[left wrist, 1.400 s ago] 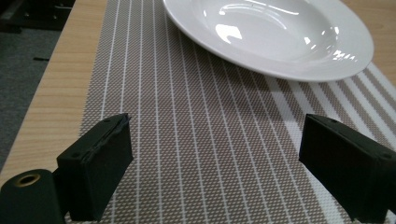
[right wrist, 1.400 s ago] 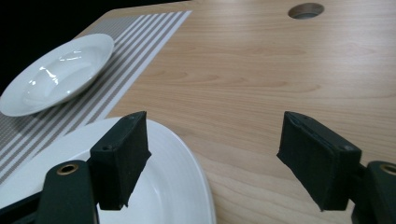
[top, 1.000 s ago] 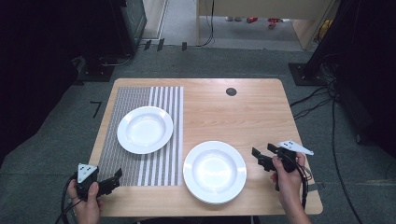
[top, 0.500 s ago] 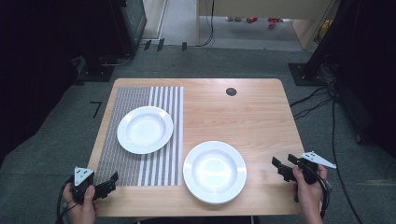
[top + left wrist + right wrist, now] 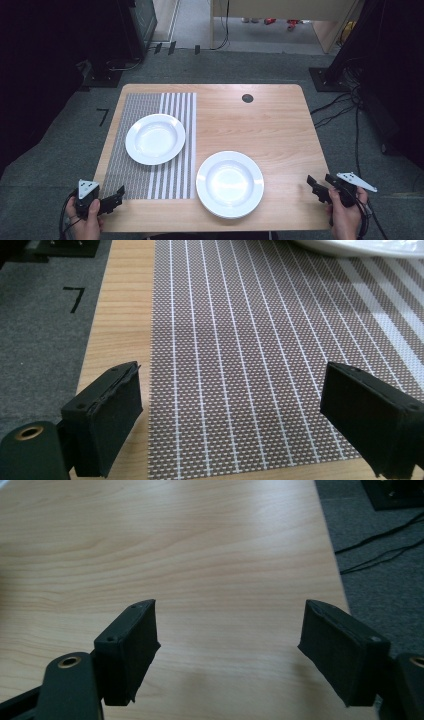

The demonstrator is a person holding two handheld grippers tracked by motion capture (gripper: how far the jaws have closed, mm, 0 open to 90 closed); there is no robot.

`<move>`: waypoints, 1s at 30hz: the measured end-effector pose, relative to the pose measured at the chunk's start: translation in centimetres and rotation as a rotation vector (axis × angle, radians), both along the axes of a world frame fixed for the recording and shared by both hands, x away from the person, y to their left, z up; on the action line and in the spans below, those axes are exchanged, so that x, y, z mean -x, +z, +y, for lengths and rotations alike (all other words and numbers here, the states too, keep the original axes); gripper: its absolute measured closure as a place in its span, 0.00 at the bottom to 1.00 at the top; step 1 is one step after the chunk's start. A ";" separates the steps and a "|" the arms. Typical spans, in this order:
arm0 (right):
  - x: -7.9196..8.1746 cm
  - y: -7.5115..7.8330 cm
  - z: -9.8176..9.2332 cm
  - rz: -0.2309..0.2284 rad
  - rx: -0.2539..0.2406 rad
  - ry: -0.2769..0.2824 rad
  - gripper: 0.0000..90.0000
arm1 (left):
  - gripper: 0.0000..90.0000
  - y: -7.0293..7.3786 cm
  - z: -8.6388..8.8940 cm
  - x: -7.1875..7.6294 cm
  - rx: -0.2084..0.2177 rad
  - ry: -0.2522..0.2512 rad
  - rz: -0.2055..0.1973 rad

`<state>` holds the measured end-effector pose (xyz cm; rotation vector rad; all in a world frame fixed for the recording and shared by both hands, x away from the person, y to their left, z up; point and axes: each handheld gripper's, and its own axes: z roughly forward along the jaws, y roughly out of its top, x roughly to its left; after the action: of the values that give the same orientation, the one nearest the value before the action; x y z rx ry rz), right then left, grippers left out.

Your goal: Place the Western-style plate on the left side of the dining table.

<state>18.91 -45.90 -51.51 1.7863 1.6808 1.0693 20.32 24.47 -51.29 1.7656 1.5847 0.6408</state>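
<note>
Your two round white ceramic plates: one (image 5: 155, 138) on the striped woven placemat (image 5: 150, 172), one (image 5: 229, 183) by the wooden table's (image 5: 270, 125) near edge; both empty. Left gripper (image 5: 115, 196) and right gripper (image 5: 320, 184) gape wide, holding nothing.

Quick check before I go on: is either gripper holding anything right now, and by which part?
Nothing is held. The left gripper and right gripper both have their jaws wide open with only tabletop or mat between them.
</note>
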 end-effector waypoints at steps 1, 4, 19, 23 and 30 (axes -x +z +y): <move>0.2 -0.2 -0.4 0.003 -0.003 -0.010 0.26 | 0.11 -0.1 0.0 0.0 -0.005 0.000 0.005; 0.4 -0.4 -0.7 0.009 -0.001 -0.019 0.26 | 0.11 -0.2 0.0 -0.1 -0.009 0.002 0.015; 0.2 -0.9 -0.2 0.051 0.082 -0.024 0.25 | 0.10 -0.7 -0.7 -0.2 -0.069 0.007 0.013; 0.0 -1.0 0.4 0.068 0.149 -0.014 0.22 | 0.10 -0.7 -0.7 -0.2 -0.069 0.008 0.012; -0.2 -1.0 1.0 0.081 0.198 0.003 0.20 | 0.10 -0.7 -0.7 -0.2 -0.069 0.007 0.013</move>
<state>19.12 -44.88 -52.54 1.7201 1.7706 0.8103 20.55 23.78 -52.01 1.8177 1.5958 0.6966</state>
